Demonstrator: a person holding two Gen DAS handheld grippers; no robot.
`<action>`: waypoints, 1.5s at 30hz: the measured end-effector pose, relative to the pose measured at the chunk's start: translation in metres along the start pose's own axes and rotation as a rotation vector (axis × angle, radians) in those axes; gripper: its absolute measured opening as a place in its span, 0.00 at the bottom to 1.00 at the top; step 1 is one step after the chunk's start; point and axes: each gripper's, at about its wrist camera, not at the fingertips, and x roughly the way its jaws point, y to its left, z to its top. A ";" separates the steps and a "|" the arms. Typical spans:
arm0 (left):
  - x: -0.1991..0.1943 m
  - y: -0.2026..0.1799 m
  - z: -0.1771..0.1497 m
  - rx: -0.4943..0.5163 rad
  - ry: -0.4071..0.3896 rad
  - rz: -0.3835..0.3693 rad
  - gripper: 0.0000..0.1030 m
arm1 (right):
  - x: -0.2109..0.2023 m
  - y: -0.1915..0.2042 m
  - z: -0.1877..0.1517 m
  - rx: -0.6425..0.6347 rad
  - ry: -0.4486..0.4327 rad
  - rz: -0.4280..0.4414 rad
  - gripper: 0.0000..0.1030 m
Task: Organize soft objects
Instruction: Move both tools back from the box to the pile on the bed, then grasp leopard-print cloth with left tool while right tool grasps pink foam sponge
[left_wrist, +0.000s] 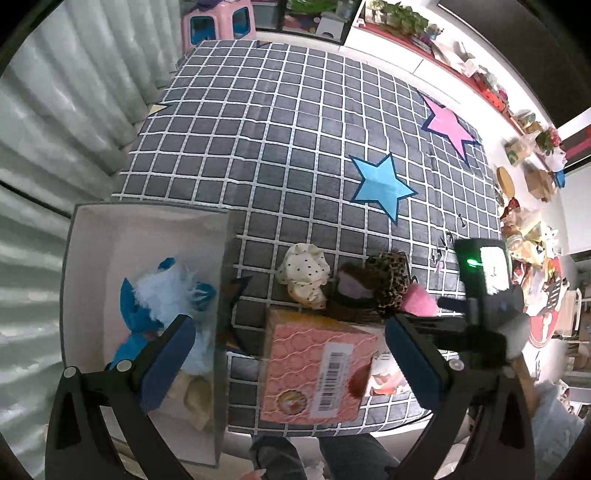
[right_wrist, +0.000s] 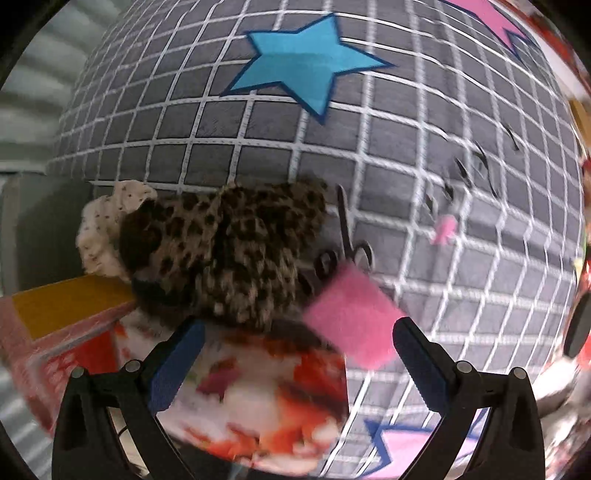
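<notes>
Nearest to us, our left gripper (left_wrist: 290, 363) hangs with its jaws spread wide and empty above the pink box (left_wrist: 314, 373), which lies on the grid-patterned tabletop (left_wrist: 280, 140). Our right gripper (right_wrist: 297, 363) is likewise agape, gripping nothing, just over the box's strawberry-printed end. Left of the pink box stands a white bin (left_wrist: 147, 236) with a blue plush toy (left_wrist: 162, 299) and a cream item inside. Just behind the pink box sit the soft things in a row: a cream dotted scrunchie (left_wrist: 304, 275), a leopard-print scrunchie (right_wrist: 229, 251) touching it, and a pink sponge (right_wrist: 354, 314) at the right. Well beyond the pink box a blue star (left_wrist: 382, 186) and, farther, a pink star (left_wrist: 448, 123) are printed on the cloth.
</notes>
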 end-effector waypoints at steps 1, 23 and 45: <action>0.002 -0.003 0.001 0.001 0.004 0.002 1.00 | 0.004 0.001 0.004 -0.008 -0.003 -0.011 1.00; 0.037 -0.062 0.046 0.046 0.079 0.040 1.00 | 0.000 -0.063 -0.013 -0.047 -0.022 0.043 1.00; 0.053 -0.103 0.054 0.182 0.102 0.093 1.00 | 0.032 -0.102 -0.032 0.539 0.054 0.188 0.70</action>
